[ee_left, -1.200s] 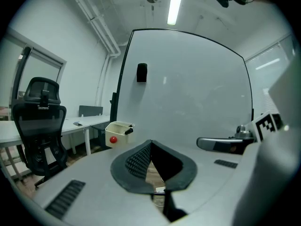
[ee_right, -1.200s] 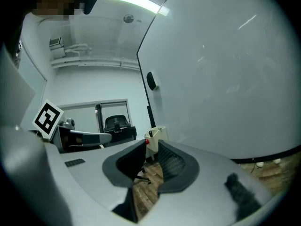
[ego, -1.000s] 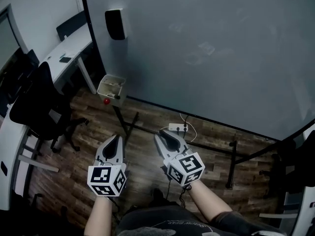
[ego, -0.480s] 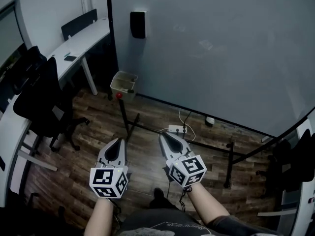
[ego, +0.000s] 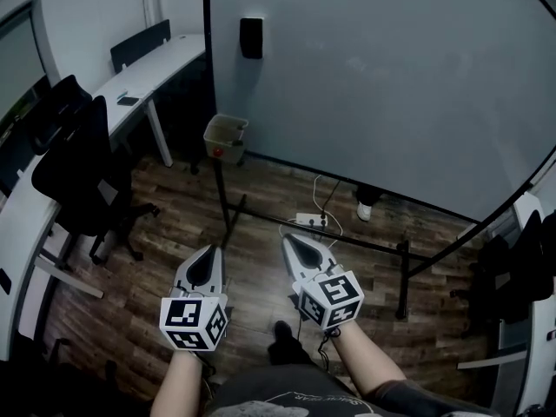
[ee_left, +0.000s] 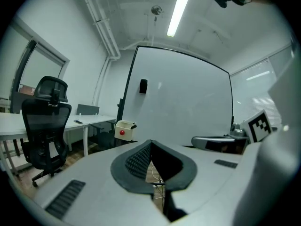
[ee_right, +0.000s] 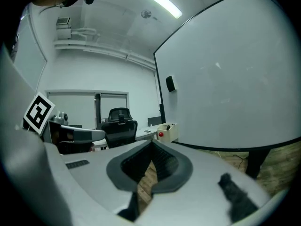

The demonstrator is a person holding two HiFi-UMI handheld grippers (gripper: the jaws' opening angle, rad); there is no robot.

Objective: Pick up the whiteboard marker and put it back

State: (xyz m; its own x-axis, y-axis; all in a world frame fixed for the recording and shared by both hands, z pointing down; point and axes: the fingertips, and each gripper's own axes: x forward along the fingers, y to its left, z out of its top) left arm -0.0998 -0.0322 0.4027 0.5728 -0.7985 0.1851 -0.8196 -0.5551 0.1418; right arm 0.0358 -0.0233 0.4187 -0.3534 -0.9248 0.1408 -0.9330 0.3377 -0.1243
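Note:
A cream marker box (ego: 225, 133) with a red knob hangs at the lower left corner of the whiteboard (ego: 391, 85). A dark marker (ee_left: 133, 125) pokes out of the box's top, also seen as the marker (ee_right: 169, 126) in the right gripper view. My left gripper (ego: 205, 250) is held low over the floor, well short of the box, shut and empty. Beside it my right gripper (ego: 287, 240) has just closed its jaws with nothing between them. The left gripper (ee_left: 150, 141) and the right gripper (ee_right: 151, 142) both point roughly towards the board.
A black eraser (ego: 251, 37) sticks to the board's upper left. The board's black stand legs (ego: 228, 207) and a power strip (ego: 313, 221) with a cable lie on the wood floor ahead. Office chairs (ego: 82, 176) and a white desk (ego: 130, 89) are to the left.
In the head view the whiteboard, eraser and marker box have slid to the right and upward. Both grippers keep about the same spot at the bottom of that view.

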